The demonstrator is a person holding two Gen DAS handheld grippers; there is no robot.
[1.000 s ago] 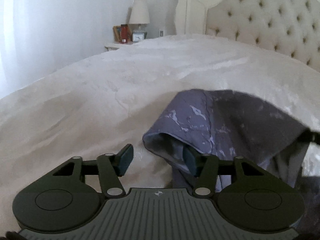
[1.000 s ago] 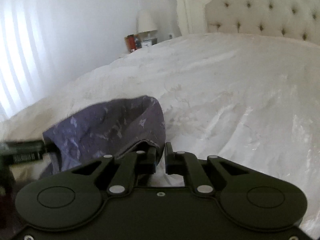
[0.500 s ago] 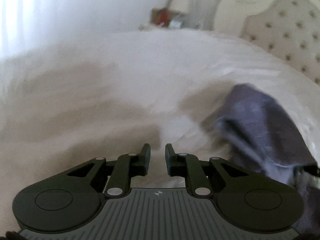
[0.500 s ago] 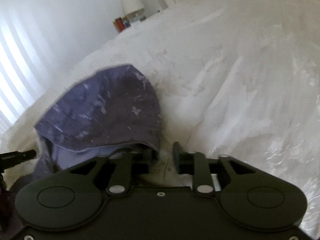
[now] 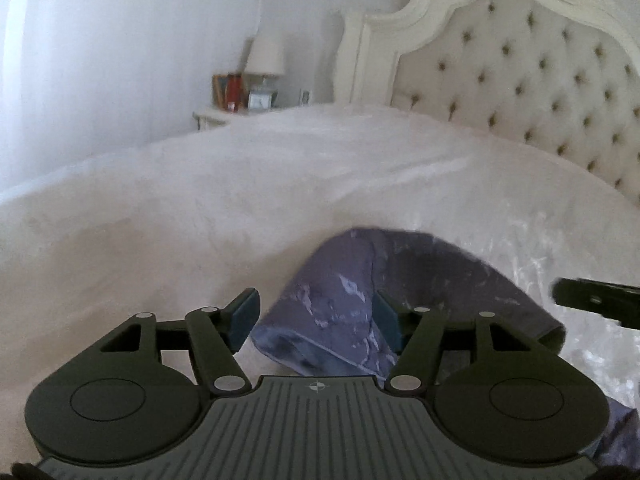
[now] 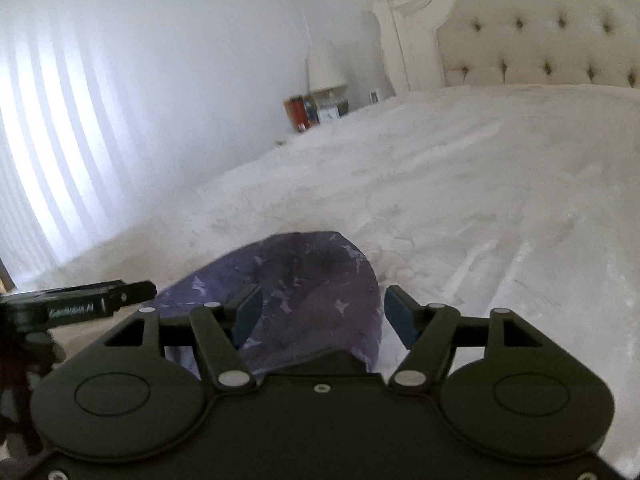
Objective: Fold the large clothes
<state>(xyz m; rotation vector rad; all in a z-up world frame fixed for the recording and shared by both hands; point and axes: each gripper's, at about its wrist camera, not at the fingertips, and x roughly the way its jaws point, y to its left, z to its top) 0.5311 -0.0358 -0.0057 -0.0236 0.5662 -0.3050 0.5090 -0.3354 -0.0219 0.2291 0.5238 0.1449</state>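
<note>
A purple garment with pale marbled marks (image 5: 360, 300) lies bunched on the white bed (image 5: 200, 208). My left gripper (image 5: 316, 316) is open, its fingers astride the garment's left folded edge without closing on it. In the right wrist view the same garment (image 6: 312, 280) sits between the open fingers of my right gripper (image 6: 320, 312), at its right rounded edge. The right gripper's tip (image 5: 596, 300) shows at the right edge of the left wrist view. The left gripper's tip (image 6: 80, 304) shows at the left of the right wrist view.
A tufted cream headboard (image 5: 520, 80) stands at the far right. A nightstand (image 5: 216, 116) with a lamp (image 5: 264, 60), a clock and books is at the back left. Bright curtains (image 6: 60, 140) fill the left wall.
My right gripper has let go of the garment and opened. My left gripper closed briefly while swinging left, then came back over the garment's left edge and opened again.
</note>
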